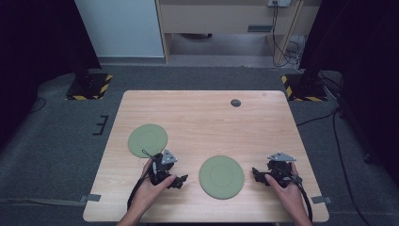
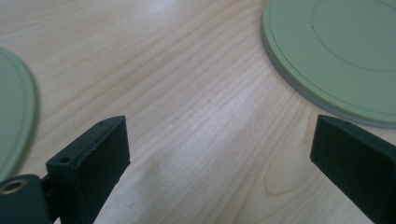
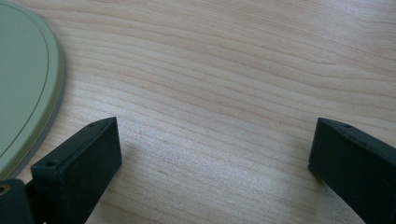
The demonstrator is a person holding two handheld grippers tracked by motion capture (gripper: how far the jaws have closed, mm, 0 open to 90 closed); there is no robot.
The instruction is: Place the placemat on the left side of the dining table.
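Near plate (image 1: 221, 177): flat on table (image 1: 202, 117), between both tongs
Far plate (image 1: 147, 140): beside left gripper (image 1: 181, 180)
Left gripper: released, empty
Right gripper (image 1: 255, 172): released, empty

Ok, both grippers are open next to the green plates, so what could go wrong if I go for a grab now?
The near plate lies flat on the table, rim close to the wood, so the open left gripper or right gripper may push it along rather than get a jaw under it. Both point at it from opposite sides and could collide. The far plate sits just behind the left hand; the trailing cable might brush it.
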